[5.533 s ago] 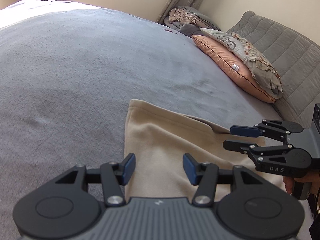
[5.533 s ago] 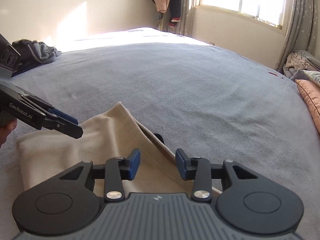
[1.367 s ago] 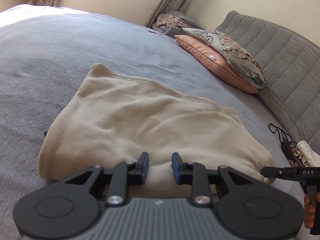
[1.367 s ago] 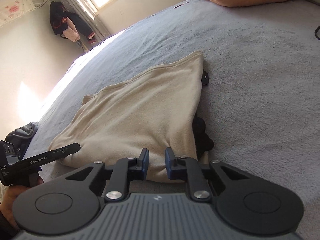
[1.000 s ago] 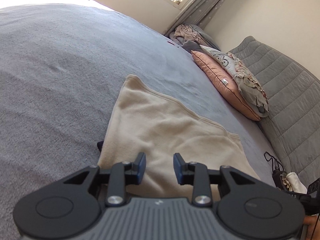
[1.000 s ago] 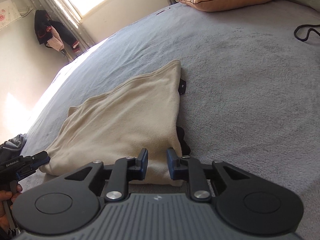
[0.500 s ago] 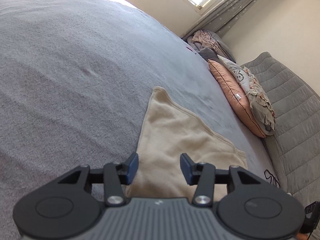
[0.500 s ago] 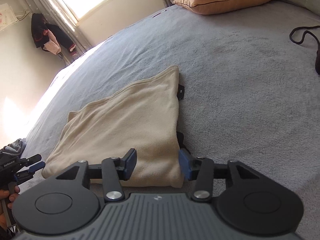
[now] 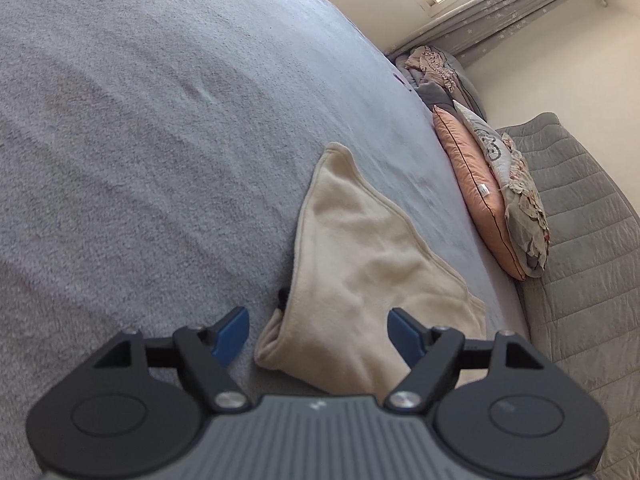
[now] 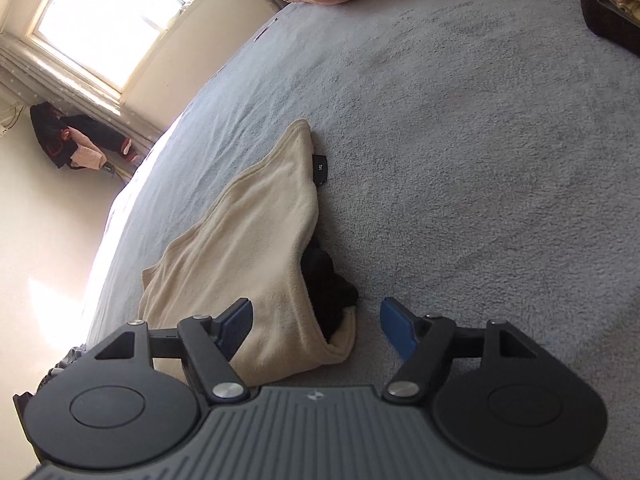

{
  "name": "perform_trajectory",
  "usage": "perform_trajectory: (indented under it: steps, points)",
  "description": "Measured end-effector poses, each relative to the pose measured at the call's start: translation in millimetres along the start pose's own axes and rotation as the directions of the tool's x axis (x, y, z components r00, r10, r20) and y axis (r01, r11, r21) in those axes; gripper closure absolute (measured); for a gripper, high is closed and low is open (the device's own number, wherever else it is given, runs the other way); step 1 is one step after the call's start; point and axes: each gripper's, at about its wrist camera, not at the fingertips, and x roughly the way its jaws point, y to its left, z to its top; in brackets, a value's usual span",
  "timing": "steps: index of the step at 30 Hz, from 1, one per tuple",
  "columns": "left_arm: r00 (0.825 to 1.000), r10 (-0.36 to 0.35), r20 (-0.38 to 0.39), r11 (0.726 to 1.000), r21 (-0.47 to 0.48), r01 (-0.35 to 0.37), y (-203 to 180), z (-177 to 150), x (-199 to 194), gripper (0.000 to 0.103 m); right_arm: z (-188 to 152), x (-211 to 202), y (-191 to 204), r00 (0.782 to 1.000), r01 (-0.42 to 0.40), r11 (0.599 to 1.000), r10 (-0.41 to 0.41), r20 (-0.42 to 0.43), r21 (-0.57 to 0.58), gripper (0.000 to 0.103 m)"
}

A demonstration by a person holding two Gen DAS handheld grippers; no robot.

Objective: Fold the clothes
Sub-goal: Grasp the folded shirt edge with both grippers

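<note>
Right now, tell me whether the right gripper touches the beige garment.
Cannot tell. In the right wrist view the opening right gripper straddles the beige garment; neither contact nor gap shows plainly.

Black fabric [image 10: 326, 280] mostly hidden inside beige garment [image 10: 248, 248]; tiny label [image 10: 320, 168], print perhaps numerals.

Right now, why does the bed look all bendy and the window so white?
Left wrist view: the fisheye lens curves the bed, though the cloth stays sharp. Right wrist view: sun overexposes the window and glares along the bed's far edge.
</note>
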Motion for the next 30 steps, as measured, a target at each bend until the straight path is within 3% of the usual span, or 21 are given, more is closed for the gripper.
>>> perform_trajectory:
  steps: [7, 10, 12, 13, 15, 17, 22, 26, 30]
  points:
    - [1.0, 0.015, -0.021, 0.998, -0.055, -0.017, -5, -2, 11, 0.028, -10, 8, 6, 1.0, -0.014, 0.999, 0.014, 0.0, 0.042, 0.029]
    - [0.999, 0.021, -0.024, 0.997, -0.074, -0.023, -9, -3, 16, 0.03, -15, 12, 5, 0.999, -0.03, 0.997, 0.028, 0.02, 0.073, 0.042]
    - [1.0, 0.014, -0.025, 0.995, -0.097, -0.017, -9, -3, 19, 0.032, -18, 14, 7, 0.999, -0.026, 0.997, 0.023, 0.035, 0.069, 0.044]
    - [1.0, 0.019, -0.025, 0.994, -0.106, -0.022, -9, -2, 20, 0.037, -19, 15, 7, 0.999, -0.024, 0.997, 0.022, 0.04, 0.068, 0.046]
    - [0.999, 0.04, -0.029, 0.992, -0.118, -0.043, -8, -1, 24, 0.059, -19, 17, 6, 0.999, -0.019, 0.997, 0.015, 0.047, 0.078, 0.052]
    - [0.999, 0.039, -0.037, 0.99, -0.133, -0.043, -5, 1, 27, 0.071, -20, 18, 6, 0.999, -0.007, 0.996, 0.003, 0.052, 0.088, 0.064]
    - [0.998, 0.026, -0.058, 0.988, -0.15, -0.034, -3, 9, 18, 0.079, -18, 16, 21, 0.997, 0.019, 0.999, -0.022, 0.072, 0.03, 0.076]
    - [0.998, 0.007, -0.067, 0.989, -0.144, -0.017, -3, 4, -13, 0.081, -18, -13, 34, 0.994, -0.025, 1.0, 0.024, 0.107, 0.006, 0.078]
    - [0.993, 0.008, -0.118, 0.983, -0.18, -0.029, 11, -20, -51, 0.081, -46, -47, 33, 0.997, -0.048, 0.999, 0.047, 0.068, 0.022, 0.078]
